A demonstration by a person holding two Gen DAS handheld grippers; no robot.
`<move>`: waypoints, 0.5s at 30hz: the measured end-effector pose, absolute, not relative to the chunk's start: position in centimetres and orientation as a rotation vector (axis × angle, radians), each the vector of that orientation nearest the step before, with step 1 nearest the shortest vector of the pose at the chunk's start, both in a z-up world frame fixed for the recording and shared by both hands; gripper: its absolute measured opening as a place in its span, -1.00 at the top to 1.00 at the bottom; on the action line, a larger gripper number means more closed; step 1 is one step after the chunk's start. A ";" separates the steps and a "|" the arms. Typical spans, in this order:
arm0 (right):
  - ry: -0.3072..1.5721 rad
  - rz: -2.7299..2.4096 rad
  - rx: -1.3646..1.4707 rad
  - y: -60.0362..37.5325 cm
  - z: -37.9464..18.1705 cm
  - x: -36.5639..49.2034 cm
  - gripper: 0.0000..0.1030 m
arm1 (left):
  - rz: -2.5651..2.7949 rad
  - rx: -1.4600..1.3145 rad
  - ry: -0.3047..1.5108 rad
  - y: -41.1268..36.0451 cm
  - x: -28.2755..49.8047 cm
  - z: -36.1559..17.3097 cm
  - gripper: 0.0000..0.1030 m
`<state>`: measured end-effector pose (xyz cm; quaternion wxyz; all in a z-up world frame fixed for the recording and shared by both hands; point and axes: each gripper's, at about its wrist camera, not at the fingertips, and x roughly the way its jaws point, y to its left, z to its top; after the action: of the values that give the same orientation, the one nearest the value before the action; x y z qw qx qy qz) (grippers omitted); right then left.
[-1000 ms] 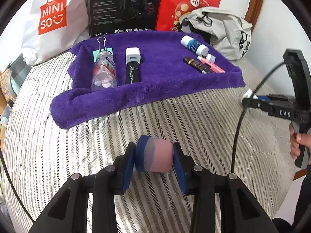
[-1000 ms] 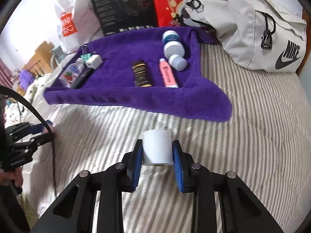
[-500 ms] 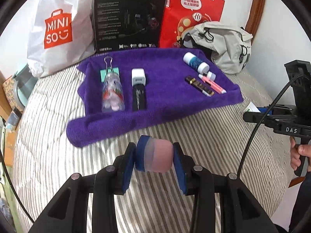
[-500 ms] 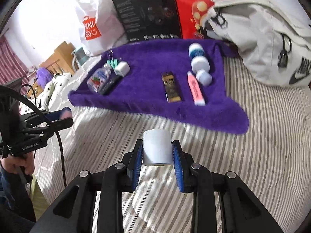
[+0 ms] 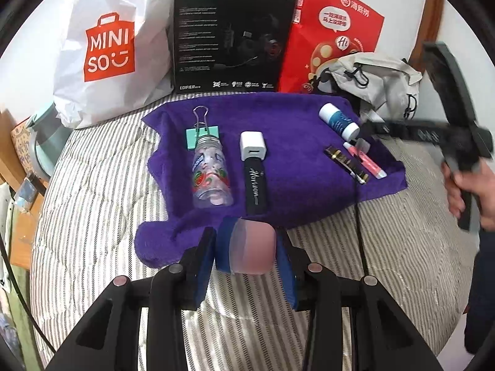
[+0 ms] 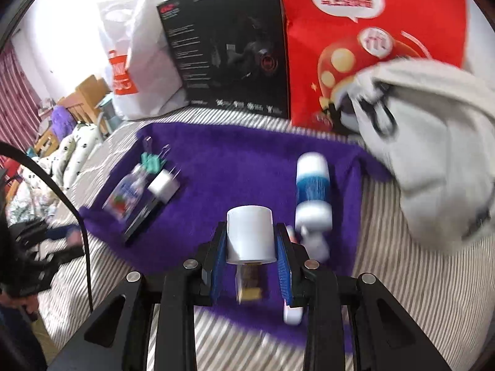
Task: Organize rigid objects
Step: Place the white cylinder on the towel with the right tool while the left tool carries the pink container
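Observation:
My left gripper [image 5: 246, 252] is shut on a pink jar with a blue lid [image 5: 247, 249], held over the near edge of the purple towel [image 5: 278, 117]. My right gripper [image 6: 250, 244] is shut on a white cylinder [image 6: 250, 236], above the towel's [image 6: 232, 160] right half. On the towel lie a clear bottle [image 5: 212, 173], a teal binder clip [image 5: 202, 136], a white charger [image 5: 253, 146], a black case [image 5: 256, 185], a blue-and-white bottle [image 5: 338, 121], a gold-black stick [image 5: 346, 164] and a pink tube [image 5: 368, 164]. The right view is blurred.
A white shopping bag [image 5: 105, 46], a black box [image 5: 230, 35] and a red bag [image 5: 334, 31] stand behind the towel. A grey backpack [image 5: 377, 80] lies at the right. The striped bedding [image 5: 92, 201] surrounds the towel. Wooden furniture [image 5: 18, 160] edges the bed at the left.
Both grippers have moved forward toward the towel, each still holding its object. The right gripper has travelled furthest and now hovers over the towel near the stick and tube.

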<state>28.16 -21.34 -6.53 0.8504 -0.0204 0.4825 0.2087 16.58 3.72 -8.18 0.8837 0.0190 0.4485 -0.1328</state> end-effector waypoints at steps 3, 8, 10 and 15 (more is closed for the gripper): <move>1.030 0.426 -0.084 -19.8 -7.7 30.9 0.42 | -0.272 0.030 0.940 4.3 17.0 -8.6 0.29; 1.055 0.404 -0.153 -17.9 -9.8 34.1 0.42 | -0.262 0.021 0.948 5.3 17.4 -9.1 0.29; 1.073 0.399 -0.165 -17.3 -10.5 35.3 0.42 | -0.260 0.017 0.949 5.6 17.5 -9.2 0.29; 1.107 0.374 -0.210 -16.1 -11.9 37.1 0.42 | -0.271 0.007 0.945 5.9 17.5 -9.2 0.29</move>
<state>37.13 -16.05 -11.95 0.8288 -0.0991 0.5216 0.1764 17.51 5.92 -9.23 0.8816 0.0034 0.4537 -0.1300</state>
